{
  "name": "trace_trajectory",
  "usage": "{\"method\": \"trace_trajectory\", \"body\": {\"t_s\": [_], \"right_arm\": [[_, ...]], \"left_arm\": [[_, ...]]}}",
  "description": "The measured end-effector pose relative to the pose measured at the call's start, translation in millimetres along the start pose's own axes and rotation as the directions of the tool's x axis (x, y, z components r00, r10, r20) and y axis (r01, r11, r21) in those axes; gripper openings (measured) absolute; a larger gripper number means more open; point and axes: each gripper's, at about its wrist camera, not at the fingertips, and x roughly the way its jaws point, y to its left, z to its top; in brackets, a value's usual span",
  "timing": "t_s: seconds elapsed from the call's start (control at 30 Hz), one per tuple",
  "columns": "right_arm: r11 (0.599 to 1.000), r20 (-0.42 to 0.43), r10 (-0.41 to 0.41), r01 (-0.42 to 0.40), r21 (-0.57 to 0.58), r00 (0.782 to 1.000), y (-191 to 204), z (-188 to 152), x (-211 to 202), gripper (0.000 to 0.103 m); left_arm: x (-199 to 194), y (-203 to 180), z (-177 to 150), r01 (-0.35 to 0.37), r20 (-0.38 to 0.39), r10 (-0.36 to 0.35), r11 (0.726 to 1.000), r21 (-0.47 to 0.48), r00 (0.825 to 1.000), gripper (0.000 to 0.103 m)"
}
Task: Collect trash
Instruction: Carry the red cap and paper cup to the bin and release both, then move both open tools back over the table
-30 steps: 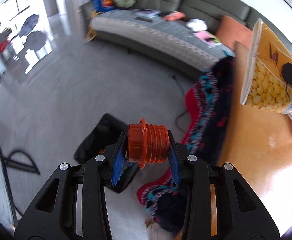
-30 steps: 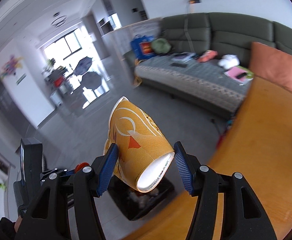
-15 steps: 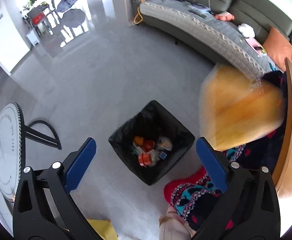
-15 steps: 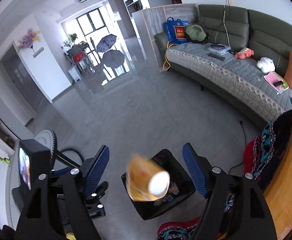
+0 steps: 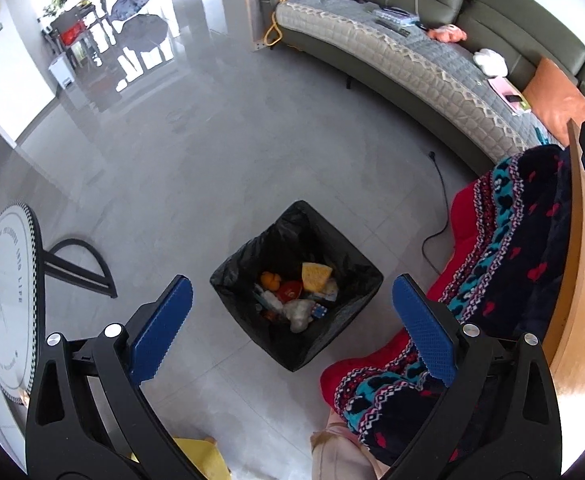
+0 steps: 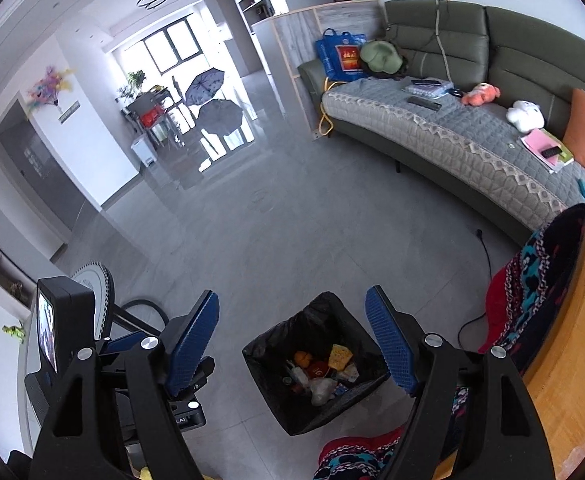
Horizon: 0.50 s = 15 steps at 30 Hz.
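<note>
A bin with a black liner (image 5: pixel 326 342) stands on the grey floor, directly under both grippers. Inside it lie an orange-yellow paper cup (image 5: pixel 315 274), a red-orange screw cap (image 5: pixel 290 289) and other scraps. My left gripper (image 5: pixel 291 280) hangs above the bin, open wide, with nothing between its blue pads. The right wrist view shows the same bin (image 6: pixel 261 357), with the cup (image 6: pixel 340 355) and the cap (image 6: pixel 318 369) in it. My right gripper (image 6: pixel 291 292) is open and empty above it. The left gripper's body (image 6: pixel 68 320) sits to its left.
A wooden table edge (image 5: pixel 584 280) curves along the right, with a red and dark patterned blanket (image 5: pixel 512 248) draped beside it. A round white side table (image 5: pixel 4 292) stands at the left. A black cable (image 5: pixel 440 216) lies on the floor. The green sofa (image 6: pixel 472 52) is far behind.
The left gripper let go of the red-orange cap and the right gripper let go of the orange cup. Both fell into the bin. Both grippers opened and tipped down over the bin.
</note>
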Motion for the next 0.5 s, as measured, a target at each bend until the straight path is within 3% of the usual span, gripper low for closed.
{"method": "trace_trajectory", "body": {"t_s": [0.3, 0.5], "right_arm": [[0.997, 0.063, -0.046, 0.042, 0.066, 0.997, -40.7, -5.4, -47.7, 0.076], [0.988, 0.107, -0.1, 0.086, 0.127, 0.989, -78.8, -18.0, -89.3, 0.076]], "left_arm": [[-20.6, -43.7, 6.2, 0.048, 0.04, -0.051, 0.996, 0.073, 0.998, 0.097], [-43.1, -97.3, 6.4, 0.091, 0.069, -0.104, 0.982, 0.167, 0.992, 0.097]]}}
